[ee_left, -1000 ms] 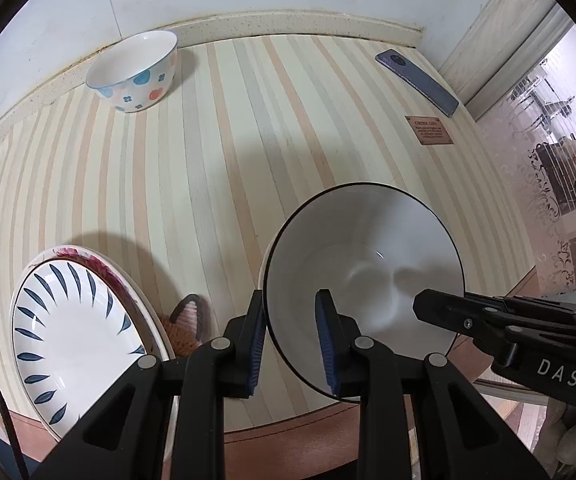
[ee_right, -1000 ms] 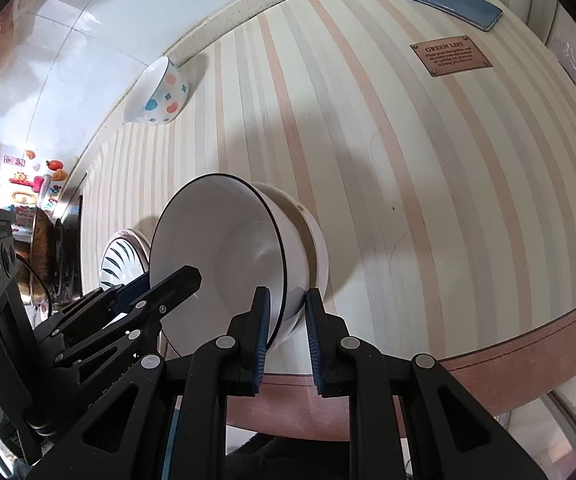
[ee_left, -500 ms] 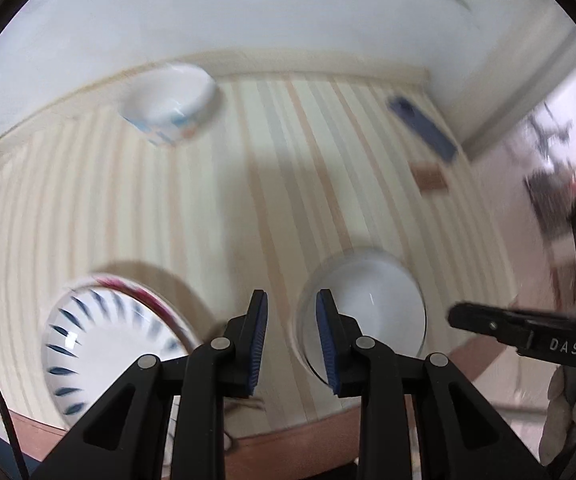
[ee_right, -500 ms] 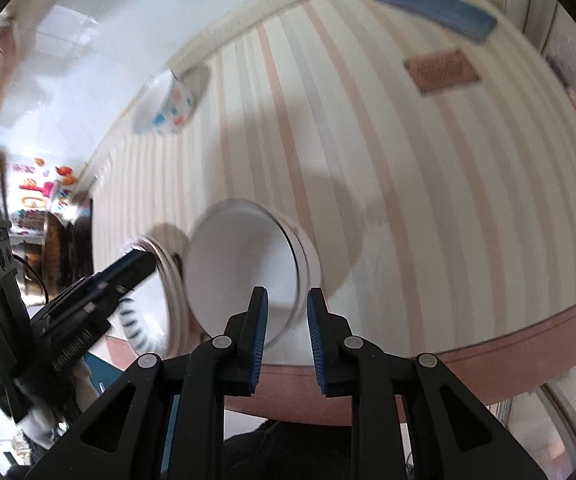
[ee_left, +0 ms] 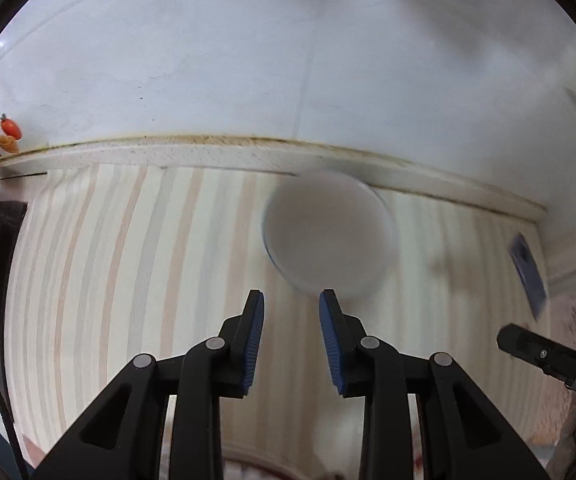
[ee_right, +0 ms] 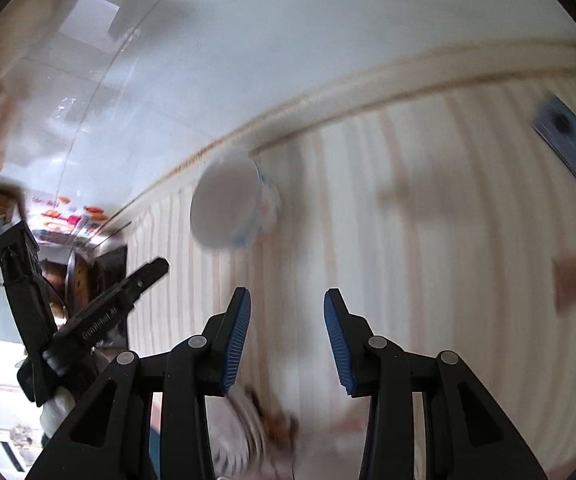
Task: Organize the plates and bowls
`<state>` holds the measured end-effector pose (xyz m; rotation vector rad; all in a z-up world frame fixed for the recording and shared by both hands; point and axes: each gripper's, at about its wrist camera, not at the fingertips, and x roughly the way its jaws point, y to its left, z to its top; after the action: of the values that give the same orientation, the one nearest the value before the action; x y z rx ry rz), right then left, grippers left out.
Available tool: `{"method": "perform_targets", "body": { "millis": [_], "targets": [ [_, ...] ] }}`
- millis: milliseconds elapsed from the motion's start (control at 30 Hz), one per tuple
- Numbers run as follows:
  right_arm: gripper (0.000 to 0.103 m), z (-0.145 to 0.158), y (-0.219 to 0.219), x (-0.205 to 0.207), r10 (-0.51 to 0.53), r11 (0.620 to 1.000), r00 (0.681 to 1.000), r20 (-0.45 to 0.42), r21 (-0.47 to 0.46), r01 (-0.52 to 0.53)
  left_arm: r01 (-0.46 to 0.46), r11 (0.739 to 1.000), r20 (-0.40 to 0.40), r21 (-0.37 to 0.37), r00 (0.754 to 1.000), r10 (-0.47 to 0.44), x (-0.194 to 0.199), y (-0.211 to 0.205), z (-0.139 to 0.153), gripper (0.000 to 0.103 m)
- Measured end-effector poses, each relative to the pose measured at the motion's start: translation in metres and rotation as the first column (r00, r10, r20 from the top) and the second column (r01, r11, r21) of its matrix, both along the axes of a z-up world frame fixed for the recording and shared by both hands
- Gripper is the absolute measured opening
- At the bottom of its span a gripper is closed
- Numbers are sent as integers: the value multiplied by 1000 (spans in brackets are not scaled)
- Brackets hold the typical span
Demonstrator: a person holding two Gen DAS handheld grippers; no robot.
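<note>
The white bowl [ee_left: 327,236] with coloured spots [ee_right: 234,208] stood upright on the striped counter [ee_left: 128,260], near the rear wall, blurred.

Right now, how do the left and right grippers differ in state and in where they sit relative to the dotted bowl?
The left gripper has a narrower gap between its fingers; the right gripper is spread wider. The dotted bowl lies just ahead of the left gripper, but ahead and leftward of the right gripper. Both are open and hold nothing.
</note>
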<state>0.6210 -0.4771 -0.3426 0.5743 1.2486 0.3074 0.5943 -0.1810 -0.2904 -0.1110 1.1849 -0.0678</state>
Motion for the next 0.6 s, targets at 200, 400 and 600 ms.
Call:
{"method": "perform_targets", "body": {
  "millis": [200, 400, 600],
  "targets": [
    [41, -38, 44, 79, 52, 998, 998, -23, -33, -53, -32, 999, -66, -4, 997, 31, 51, 14, -43, 26],
    [41, -68, 64, 108, 91, 995, 993, -70, -45, -94, -24, 998, -150, -55, 989, 16, 71, 16, -74, 26],
    [41, -82, 68, 116, 104, 994, 989, -102, -28, -107, -17, 996, -169, -85, 986, 3, 75, 15, -83, 26]
  ]
}}
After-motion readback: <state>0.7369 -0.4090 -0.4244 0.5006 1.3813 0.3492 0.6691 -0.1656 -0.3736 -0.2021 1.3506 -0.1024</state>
